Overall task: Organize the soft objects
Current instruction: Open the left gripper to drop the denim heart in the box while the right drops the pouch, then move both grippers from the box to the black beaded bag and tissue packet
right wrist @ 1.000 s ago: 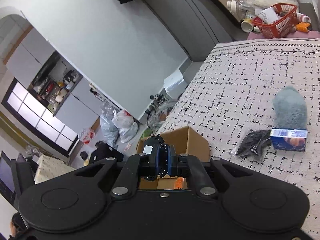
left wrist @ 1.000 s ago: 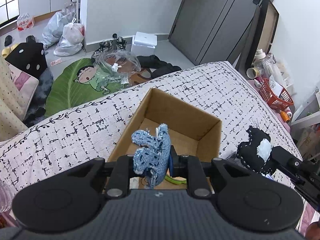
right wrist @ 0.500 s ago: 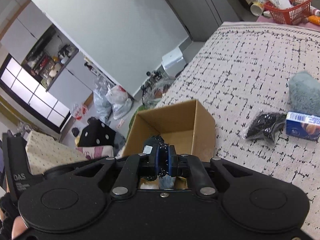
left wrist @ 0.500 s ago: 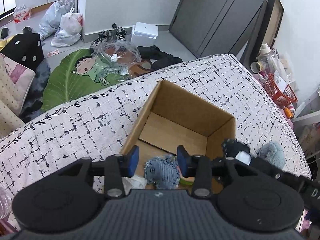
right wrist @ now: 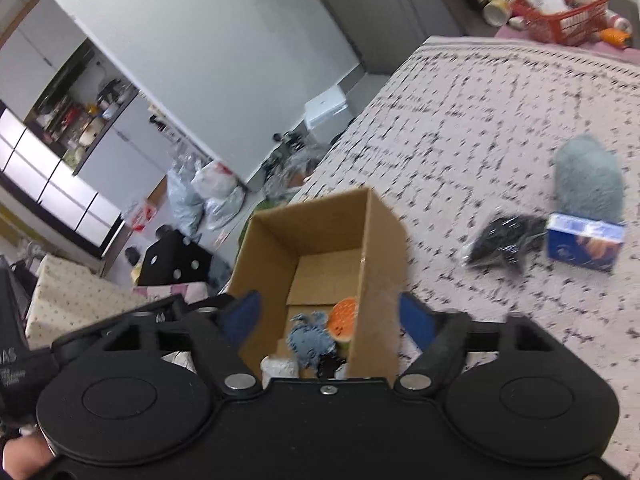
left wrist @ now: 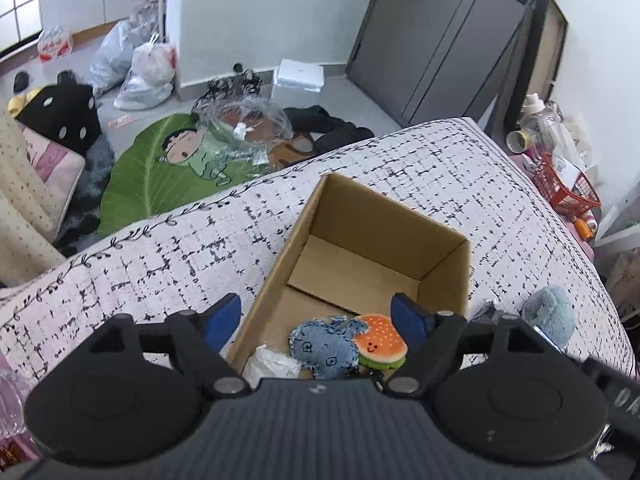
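Observation:
An open cardboard box [left wrist: 444, 272] [right wrist: 384, 236] stands on the patterned bed. In it lie a blue denim toy [left wrist: 324, 346] [right wrist: 310, 340], an orange burger toy [left wrist: 380, 340] [right wrist: 344, 318] and a white soft item [left wrist: 270, 364] [right wrist: 278, 366]. A small black item [right wrist: 329, 364] lies in the box by the denim toy. My left gripper [left wrist: 318, 318] is open and empty above the box's near end. My right gripper [right wrist: 330, 316] is open and empty above the same box. A grey-blue plush [left wrist: 554, 314] [right wrist: 588, 180] lies on the bed to the right.
A black item in clear wrap [right wrist: 504, 238] and a blue carton [right wrist: 584, 240] lie on the bed beside the plush. A red basket [left wrist: 568, 188] [right wrist: 560, 2] stands past the bed's right edge. Bags and a green leaf mat [left wrist: 160, 168] cover the floor beyond.
My left gripper opened and dropped the denim toy into the box. My right gripper moved over the box and opened, letting go of the black item it held.

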The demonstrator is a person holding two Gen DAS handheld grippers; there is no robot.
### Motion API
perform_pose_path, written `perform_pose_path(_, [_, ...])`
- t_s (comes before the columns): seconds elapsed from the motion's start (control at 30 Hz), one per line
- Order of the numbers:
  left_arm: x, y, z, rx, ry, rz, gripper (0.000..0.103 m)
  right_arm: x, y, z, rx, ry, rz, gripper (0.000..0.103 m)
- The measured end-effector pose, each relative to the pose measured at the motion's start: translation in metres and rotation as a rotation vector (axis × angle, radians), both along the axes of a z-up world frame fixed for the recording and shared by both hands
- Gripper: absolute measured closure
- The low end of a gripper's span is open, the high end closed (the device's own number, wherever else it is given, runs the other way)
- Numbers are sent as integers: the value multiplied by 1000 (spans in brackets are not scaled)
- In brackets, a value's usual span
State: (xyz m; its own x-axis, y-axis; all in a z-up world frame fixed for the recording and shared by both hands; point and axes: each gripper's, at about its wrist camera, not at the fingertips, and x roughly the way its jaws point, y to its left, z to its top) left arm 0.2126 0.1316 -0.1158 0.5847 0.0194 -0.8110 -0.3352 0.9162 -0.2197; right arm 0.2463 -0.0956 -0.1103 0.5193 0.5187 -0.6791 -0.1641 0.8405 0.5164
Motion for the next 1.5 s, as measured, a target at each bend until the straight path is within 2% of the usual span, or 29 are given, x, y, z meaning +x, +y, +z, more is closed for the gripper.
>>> perform_pose_path(0.1, [-1, -9, 5, 40, 2, -27, 15, -5, -6, 8, -35, -19, -22, 12])
perform_pose_path(0.27, [-5, -24, 15, 80, -9, -52, 13, -10, -15, 15, -79, -60, -42, 0])
perform_pose_path(0.5, [-9, -46, 30, 143, 0, -66, 3, -11, -38, 19, -75, -53, -88, 0])
perform_pose_path(0.8, [-11, -69, 44, 140, -20, -72, 1, -16, -81, 35, -16, -77, -134, 0])
perform_pose_path(0.93, [-12, -81, 49, 135, -34, -78, 0, -16, -93, 36, -42, -80, -158, 0])
perform_pose_path(1.3, [-10, -116, 61, 129, -97, -130, 0, -17, -124, 39, -11, -77, -198, 0])
perform_pose_path(1.5, [-8, -132, 58, 88, -104, -180, 0, -17, -154, 35, 15, -54, -294, 0])
